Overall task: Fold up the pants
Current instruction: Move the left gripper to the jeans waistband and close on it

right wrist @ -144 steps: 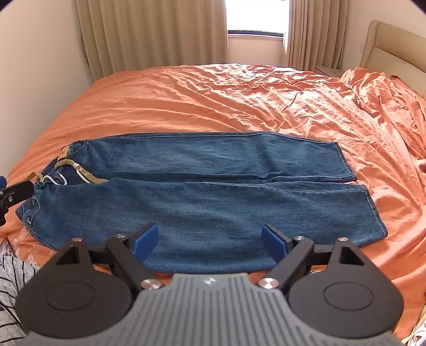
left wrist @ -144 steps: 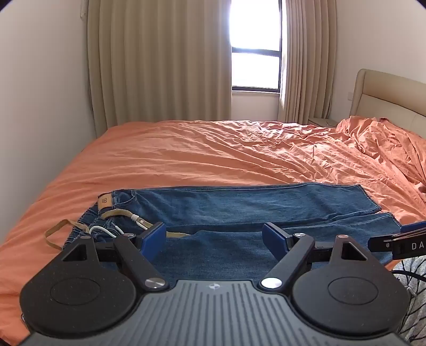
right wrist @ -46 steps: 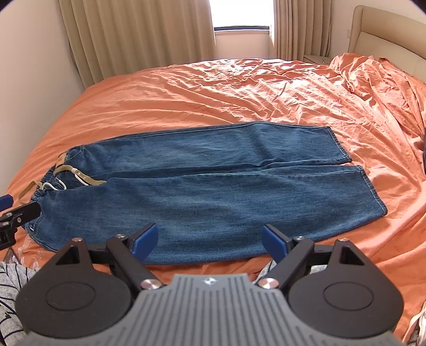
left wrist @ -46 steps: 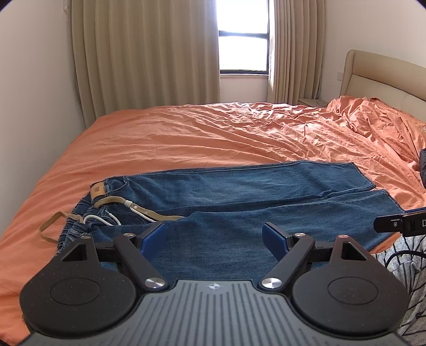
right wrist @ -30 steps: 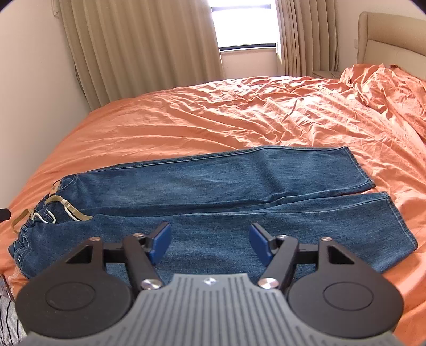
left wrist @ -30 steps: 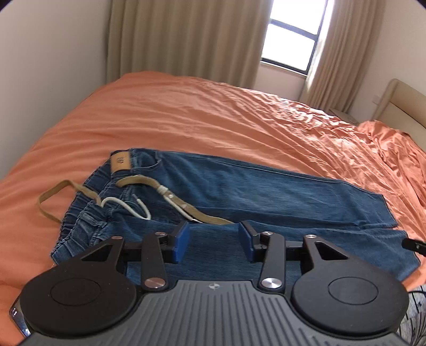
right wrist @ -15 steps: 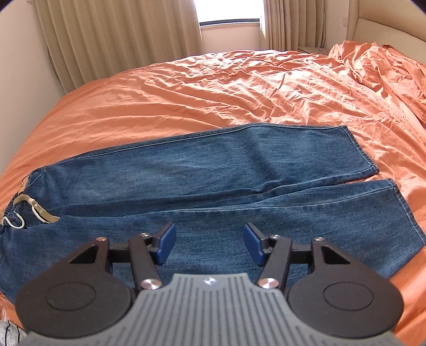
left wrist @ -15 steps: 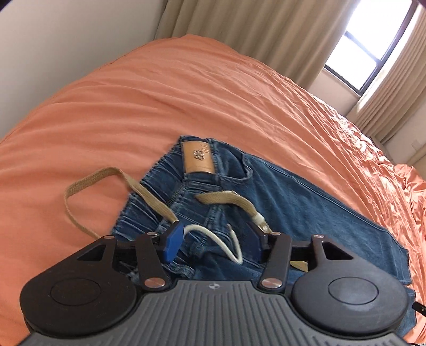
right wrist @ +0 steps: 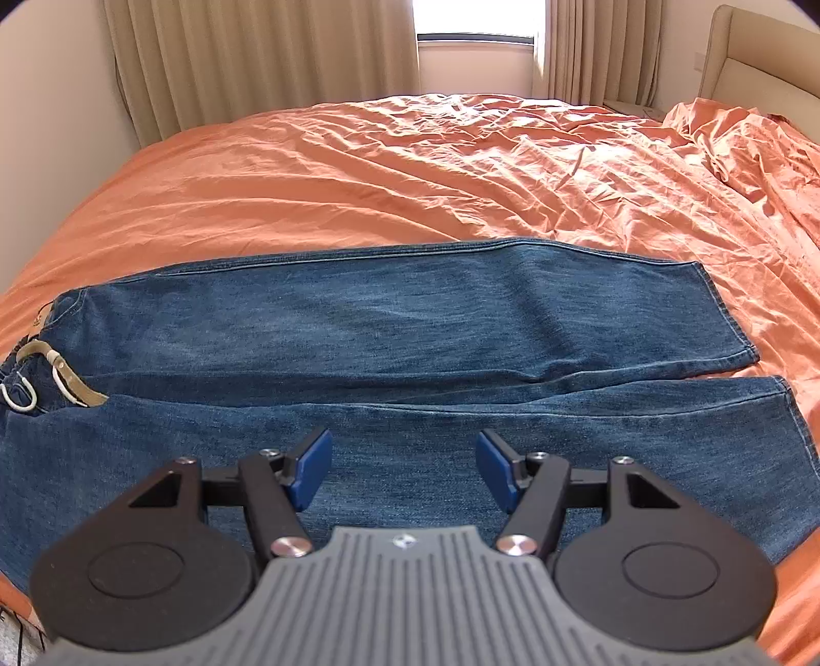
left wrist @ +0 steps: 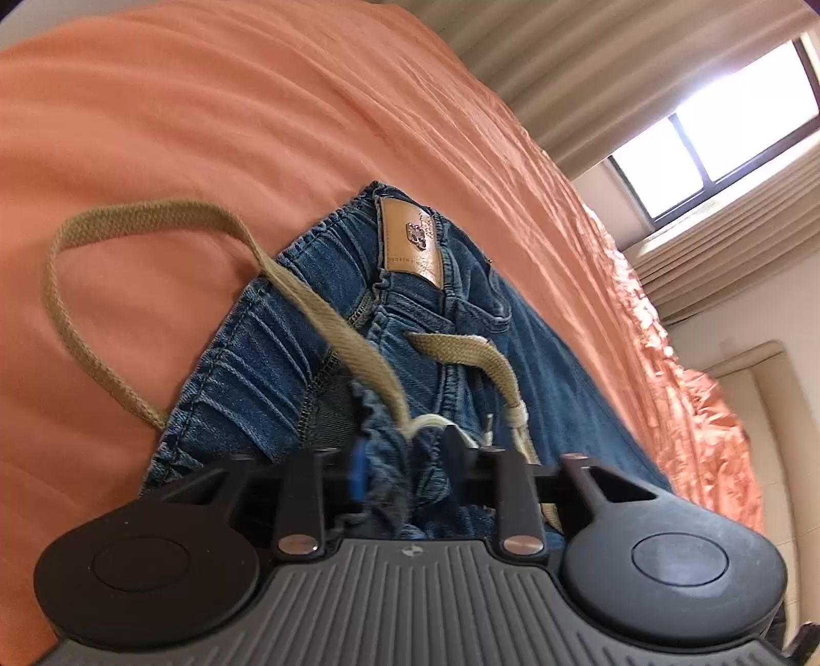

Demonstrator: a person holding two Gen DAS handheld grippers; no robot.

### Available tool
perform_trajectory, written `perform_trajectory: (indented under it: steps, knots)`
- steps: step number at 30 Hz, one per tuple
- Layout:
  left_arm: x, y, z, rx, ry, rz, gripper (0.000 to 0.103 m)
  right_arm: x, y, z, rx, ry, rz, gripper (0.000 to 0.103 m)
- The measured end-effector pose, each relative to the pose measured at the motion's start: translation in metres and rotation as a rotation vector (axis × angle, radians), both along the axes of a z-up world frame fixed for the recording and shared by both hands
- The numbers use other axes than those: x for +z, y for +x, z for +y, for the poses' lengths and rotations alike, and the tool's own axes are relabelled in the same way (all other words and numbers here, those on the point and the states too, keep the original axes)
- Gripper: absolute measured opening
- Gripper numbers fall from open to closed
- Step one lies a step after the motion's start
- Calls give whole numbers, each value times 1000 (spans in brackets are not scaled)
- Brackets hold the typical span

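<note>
Blue jeans [right wrist: 410, 317] lie flat across the orange bed, legs pointing right, waist at the far left. In the left wrist view the waistband [left wrist: 266, 369] fills the middle, with a tan leather patch [left wrist: 412, 241], a tan drawstring [left wrist: 102, 369] looping onto the sheet and a white cord [left wrist: 435, 422]. My left gripper [left wrist: 402, 461] is shut on a bunched fold of the waistband's denim. My right gripper [right wrist: 405, 461] hovers over the near leg; its jaws are opening and nothing sits between the blue pads.
The orange sheet [right wrist: 410, 169] is wrinkled and bunched toward the beige headboard [right wrist: 758, 56] at the right. Beige curtains [right wrist: 256, 56] and a bright window [right wrist: 476, 20] stand behind the bed. A wall runs along the left side.
My left gripper dropped onto the waistband, rolled to one side, and closed on the denim. My right gripper sank slightly toward the near leg and its jaws spread a bit wider.
</note>
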State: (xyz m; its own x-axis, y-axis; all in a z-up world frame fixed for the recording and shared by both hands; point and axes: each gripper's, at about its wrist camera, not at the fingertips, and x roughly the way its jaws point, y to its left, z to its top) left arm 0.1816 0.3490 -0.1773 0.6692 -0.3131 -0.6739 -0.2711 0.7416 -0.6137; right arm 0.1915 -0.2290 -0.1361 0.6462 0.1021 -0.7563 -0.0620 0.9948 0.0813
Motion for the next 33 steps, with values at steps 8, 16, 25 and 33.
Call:
perform_trajectory:
  steps: [8, 16, 25, 33]
  knots:
    - [89, -38, -47, 107, 411, -89, 6, -4, 15, 20, 88, -90, 19, 60]
    - [12, -12, -36, 128, 493, 138, 7, 8, 35, 36, 120, -56, 62, 60]
    - [25, -6, -42, 79, 581, 168, 40, 27, 24, -2, -4, -29, 101, 71]
    - [84, -43, -49, -79, 599, 61, 46, 53, 0, -48, -56, 21, 122, 72]
